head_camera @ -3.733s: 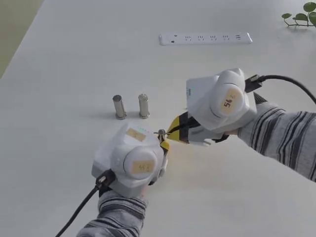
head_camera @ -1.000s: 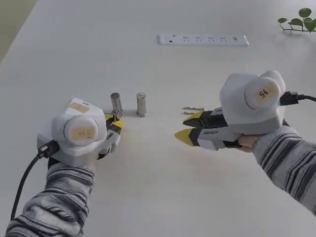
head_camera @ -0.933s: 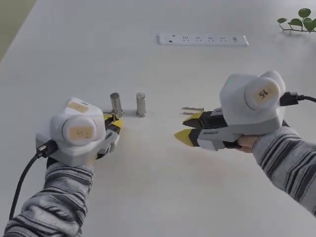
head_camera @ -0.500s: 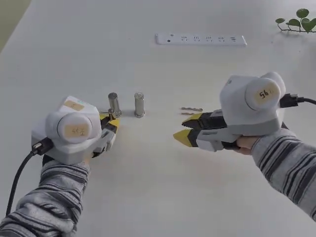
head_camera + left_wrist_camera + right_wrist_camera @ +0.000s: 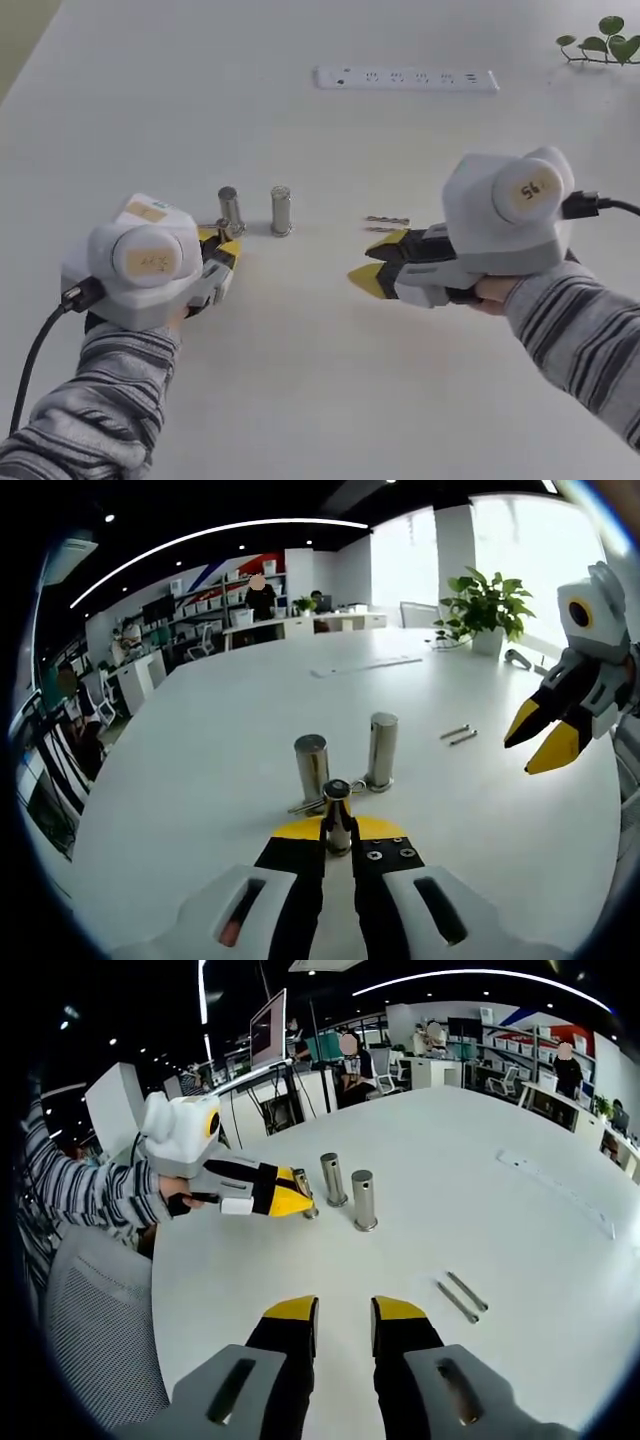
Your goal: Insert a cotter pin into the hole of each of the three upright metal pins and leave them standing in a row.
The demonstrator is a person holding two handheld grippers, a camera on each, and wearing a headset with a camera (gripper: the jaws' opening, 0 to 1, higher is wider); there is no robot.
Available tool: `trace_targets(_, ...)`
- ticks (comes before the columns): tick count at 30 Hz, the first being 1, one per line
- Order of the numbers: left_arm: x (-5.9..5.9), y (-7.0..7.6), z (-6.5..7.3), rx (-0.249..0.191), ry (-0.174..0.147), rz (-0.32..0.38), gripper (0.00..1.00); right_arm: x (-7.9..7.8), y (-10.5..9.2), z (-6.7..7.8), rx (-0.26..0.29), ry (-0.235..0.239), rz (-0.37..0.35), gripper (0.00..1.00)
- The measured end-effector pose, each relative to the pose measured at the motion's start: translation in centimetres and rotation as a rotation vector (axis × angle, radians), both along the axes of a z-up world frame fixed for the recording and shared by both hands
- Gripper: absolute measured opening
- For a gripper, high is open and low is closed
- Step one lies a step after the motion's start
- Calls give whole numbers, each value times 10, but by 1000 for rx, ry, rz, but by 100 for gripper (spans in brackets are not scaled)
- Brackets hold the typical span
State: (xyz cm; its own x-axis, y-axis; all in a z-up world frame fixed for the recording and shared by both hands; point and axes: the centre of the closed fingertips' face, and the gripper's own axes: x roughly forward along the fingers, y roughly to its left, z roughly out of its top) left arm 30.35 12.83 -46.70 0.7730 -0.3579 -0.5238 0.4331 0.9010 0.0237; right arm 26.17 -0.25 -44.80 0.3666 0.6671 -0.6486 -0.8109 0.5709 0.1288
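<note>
Two upright metal pins [image 5: 229, 204] [image 5: 281, 210] stand side by side on the white table [image 5: 320, 380]. My left gripper [image 5: 222, 246] is shut on a third metal pin [image 5: 337, 814], held upright just in front of the left standing pin [image 5: 311, 765]; a cotter pin [image 5: 303, 806] sticks out of its side. My right gripper [image 5: 372, 262] hovers open to the right with nothing between its fingers. Two loose cotter pins [image 5: 386, 224] lie on the table just beyond its tips, also visible as cotter pins [image 5: 459, 1296] in the right gripper view.
A white power strip [image 5: 405, 78] lies at the far side of the table, and a potted plant [image 5: 603, 34] sits at the far right corner. Chairs, desks and people fill the office behind the table edge in both gripper views.
Earlier the two grippers met at the table's middle around the pin. Since then the left carried the pin left beside the two standing pins, and the right drew back right and is open.
</note>
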Motion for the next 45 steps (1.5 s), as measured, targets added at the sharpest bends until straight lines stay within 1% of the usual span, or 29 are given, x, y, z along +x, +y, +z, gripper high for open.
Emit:
trace_targets(3, -1, -1, -1, -9, 13, -4, 10, -1, 0, 1, 1, -1, -2, 17)
trace_targets(5, -2, -1, -1, -7, 11, -7, 13, 0, -1, 1, 2, -2, -6, 17)
trace_targets(8, -3, -1, -1, -12, 17, -8, 20, 0, 0, 3, 6, -7, -10, 18)
trace_targets(11, -7, 0, 2, -5, 12, -19, 28, 6, 1, 7, 13, -28, -15, 18)
trace_targets(12, -9, -1, 4, -8, 9, -24, 32, 9, 3, 10, 19, -40, -14, 18)
trace_targets(16, -13, -1, 14, -36, -10, -41, 38, 19, 11, 19, 36, -75, -11, 18)
trace_targets(20, -18, -1, 21, -56, -15, -42, 49, 28, 21, 24, 54, -89, -6, 19)
trace_targets(23, -22, 0, 24, -73, -15, -45, 54, 36, 31, 29, 74, -112, -4, 20)
trace_targets(24, -24, 0, 26, -85, -19, -47, 56, 38, 34, 30, 82, -115, -5, 20)
trace_targets(27, -28, 1, 29, -94, -19, -46, 62, 46, 43, 31, 103, -124, -12, 21)
trace_targets(28, -29, 1, 30, -96, -18, -49, 62, 53, 46, 30, 110, -128, -13, 21)
trace_targets(30, -32, 1, 32, -99, -19, -52, 66, 58, 50, 29, 120, -135, -24, 22)
trace_targets(31, -34, 1, 34, -101, -18, -54, 67, 61, 53, 27, 128, -130, -30, 23)
trace_targets(32, -35, 1, 35, -101, -19, -56, 70, 62, 56, 26, 135, -122, -33, 23)
trace_targets(35, -40, -1, 39, -106, -24, -63, 74, 66, 64, 20, 135, -120, -25, 22)
trace_targets(39, -45, -4, 42, -116, -25, -69, 78, 70, 75, 13, 136, -113, -13, 21)
trace_targets(40, -45, -4, 43, -122, -27, -69, 79, 73, 78, 9, 137, -110, -9, 21)
trace_targets(43, -46, -4, 44, -123, -29, -70, 82, 80, 81, 3, 131, -103, -9, 20)
trace_targets(44, -46, -4, 45, -122, -30, -70, 83, 80, 82, 2, 133, -99, -12, 19)
trace_targets(45, -47, -4, 46, -123, -32, -71, 84, 80, 84, 3, 147, -99, -17, 18)
